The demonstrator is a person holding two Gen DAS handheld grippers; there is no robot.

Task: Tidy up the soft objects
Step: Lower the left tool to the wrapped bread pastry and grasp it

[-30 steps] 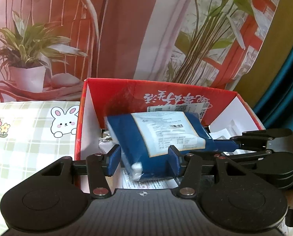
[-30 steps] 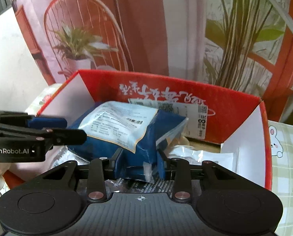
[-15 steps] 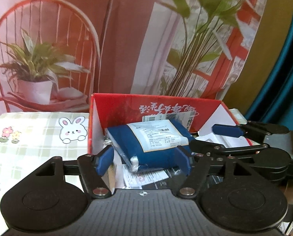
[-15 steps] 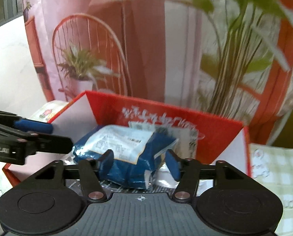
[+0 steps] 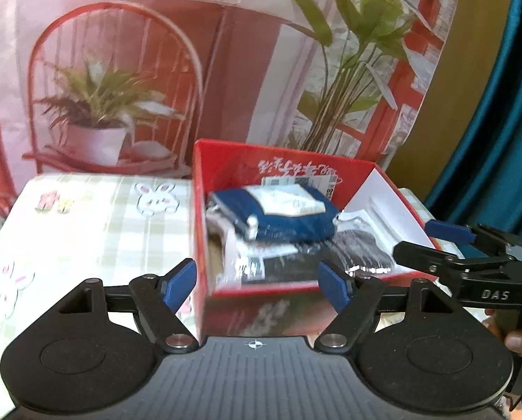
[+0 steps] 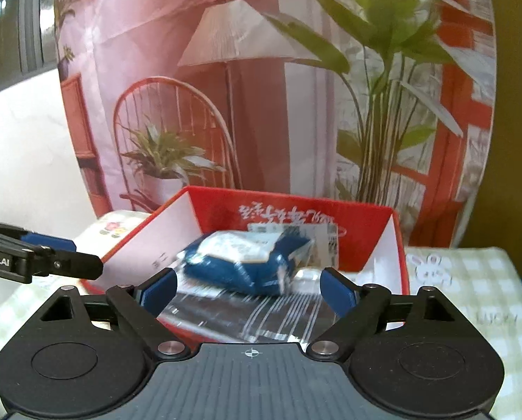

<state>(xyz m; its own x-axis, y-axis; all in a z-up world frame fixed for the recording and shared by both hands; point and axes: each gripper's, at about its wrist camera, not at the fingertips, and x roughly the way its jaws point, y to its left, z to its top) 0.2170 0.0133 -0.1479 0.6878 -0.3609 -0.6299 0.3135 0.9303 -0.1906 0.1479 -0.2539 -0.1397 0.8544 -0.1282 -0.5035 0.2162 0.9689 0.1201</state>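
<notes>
From the left wrist, the left gripper point(image 5: 257, 285) has its blue-padded jaws opening with nothing between them. Past them the blue plastic-wrapped soft packet point(image 5: 282, 215) lies inside the red cardboard box point(image 5: 199, 231) at the right edge of the checked tablecloth point(image 5: 96, 231).

From the right wrist, the right gripper point(image 6: 248, 290) is opening too, empty; the same packet point(image 6: 247, 262) rests on other wrapped items in the box point(image 6: 399, 245).
</notes>
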